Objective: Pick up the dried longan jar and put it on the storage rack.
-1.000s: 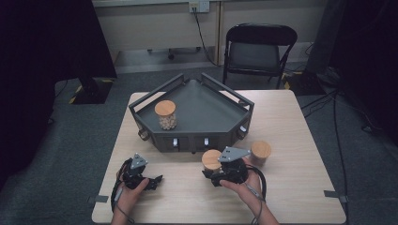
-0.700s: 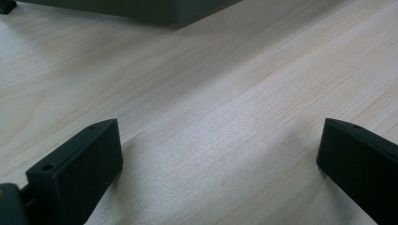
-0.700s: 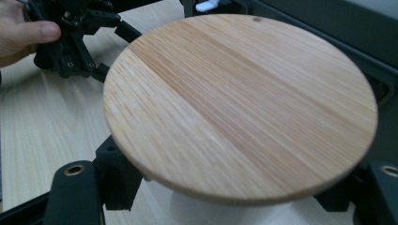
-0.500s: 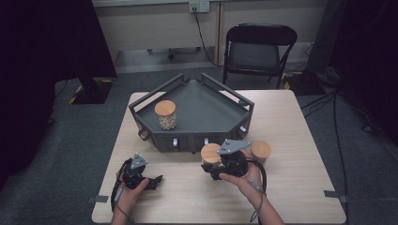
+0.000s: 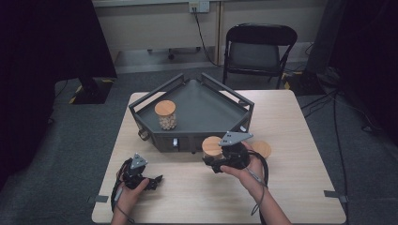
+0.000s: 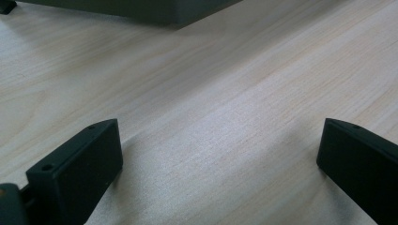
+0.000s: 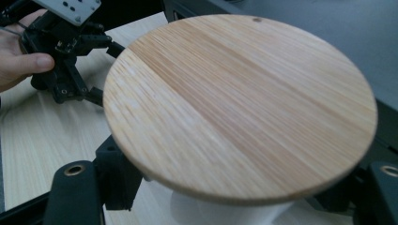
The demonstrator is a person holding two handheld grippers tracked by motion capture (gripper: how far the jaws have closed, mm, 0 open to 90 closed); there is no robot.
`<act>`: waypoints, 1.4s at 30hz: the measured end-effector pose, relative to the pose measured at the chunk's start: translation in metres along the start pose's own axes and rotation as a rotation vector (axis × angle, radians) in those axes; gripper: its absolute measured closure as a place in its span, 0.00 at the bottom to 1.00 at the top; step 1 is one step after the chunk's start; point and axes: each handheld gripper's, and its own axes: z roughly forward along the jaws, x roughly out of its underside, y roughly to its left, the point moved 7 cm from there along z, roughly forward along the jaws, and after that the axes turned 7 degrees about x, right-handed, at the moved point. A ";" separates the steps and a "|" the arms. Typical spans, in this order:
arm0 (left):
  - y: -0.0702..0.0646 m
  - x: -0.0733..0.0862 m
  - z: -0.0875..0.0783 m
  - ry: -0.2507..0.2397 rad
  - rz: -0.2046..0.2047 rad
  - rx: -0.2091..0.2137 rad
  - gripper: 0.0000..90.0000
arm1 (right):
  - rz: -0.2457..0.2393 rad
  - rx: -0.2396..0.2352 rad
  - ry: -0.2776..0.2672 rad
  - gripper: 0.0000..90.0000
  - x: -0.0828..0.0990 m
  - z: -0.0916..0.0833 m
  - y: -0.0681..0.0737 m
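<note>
Over the pale wooden table (image 5: 300, 140), right hand-held gripper (image 5: 217, 164) clamps a wood-lidded jar (image 5: 212, 146).

Grey carpet floor (image 5: 70, 154), black folding chair (image 5: 258, 49), beige wall (image 5: 155, 23)

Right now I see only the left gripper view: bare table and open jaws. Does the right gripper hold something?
Observer: Yes. The right gripper is shut on a jar with a wooden lid.
Operator: Is that jar already inside the tray?
Observer: No. In the high view it is at the front wall of the tray, on the person's side.
Operator: Is the tray empty, then?
Observer: No. A tray jar with a wooden lid stands upright in its left part.
</note>
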 end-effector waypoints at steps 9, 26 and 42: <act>0.000 0.000 0.000 0.000 0.000 0.000 0.00 | -0.008 0.012 -0.003 0.29 -0.015 -0.003 -0.002; 0.000 0.000 0.000 0.000 -0.001 0.000 0.00 | 0.002 0.035 0.001 0.29 -0.030 -0.001 -0.008; 0.000 0.000 0.000 0.000 0.000 0.000 0.00 | 0.002 0.058 0.002 0.29 -0.052 0.001 -0.011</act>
